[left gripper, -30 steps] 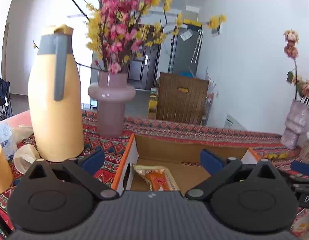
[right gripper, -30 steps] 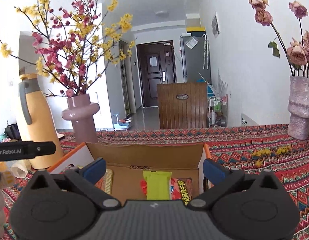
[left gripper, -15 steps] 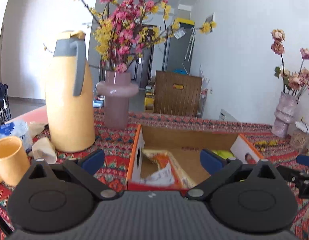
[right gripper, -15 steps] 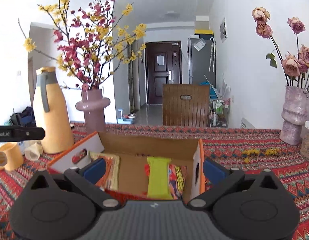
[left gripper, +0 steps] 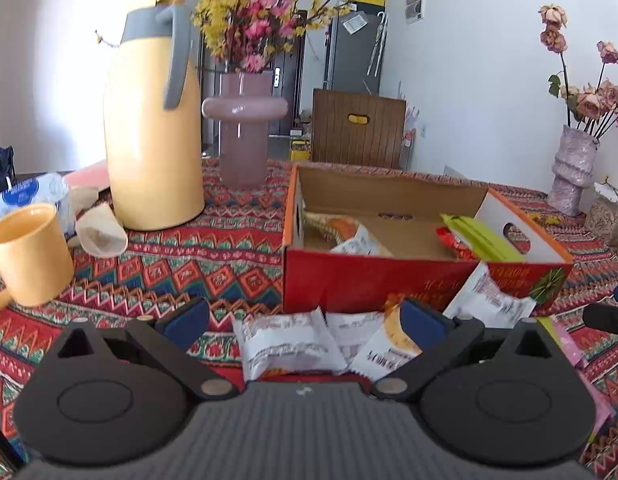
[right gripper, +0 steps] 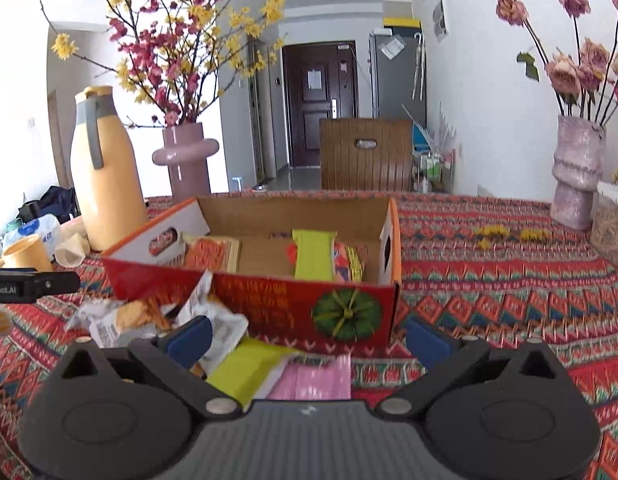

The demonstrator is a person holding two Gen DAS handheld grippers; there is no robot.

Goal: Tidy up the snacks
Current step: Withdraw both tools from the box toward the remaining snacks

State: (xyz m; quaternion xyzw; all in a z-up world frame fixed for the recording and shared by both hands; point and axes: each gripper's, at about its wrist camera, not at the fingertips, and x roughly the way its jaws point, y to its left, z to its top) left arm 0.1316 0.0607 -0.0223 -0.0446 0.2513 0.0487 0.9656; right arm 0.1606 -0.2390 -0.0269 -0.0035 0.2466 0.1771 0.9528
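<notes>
Snacks lay in 2 places: several already inside the red cardboard box (left gripper: 389, 280) on the patterned tablecloth (left gripper: 213, 272), and a loose heap on the cloth against the box's near wall. On the left, the left gripper (left gripper: 305, 322) hung low over that heap with its jaws spread wide and nothing between them, a white wrapped snack (left gripper: 285, 344) directly in the gap. To do the pick well, I judged it should settle on that 1 packet alone, closing across its flat body rather than its crimped edge, and keep clear of the orange-printed packet (left gripper: 389, 348) overlapping it on the right. Further right, the right gripper (right gripper: 307, 338) also stood open and empty, above a yellow-green packet (right gripper: 249, 368) and a pink packet (right gripper: 317, 376) lying just beside each other.

The left wrist view alone showed the yellow mug (left gripper: 29, 252) and crumpled paper near the yellow jug (left gripper: 153, 128), well apart from the heap. The right wrist view alone showed the pink packet, the pumpkin print (right gripper: 347, 312) on the box front, and the bare cloth to the box's right
</notes>
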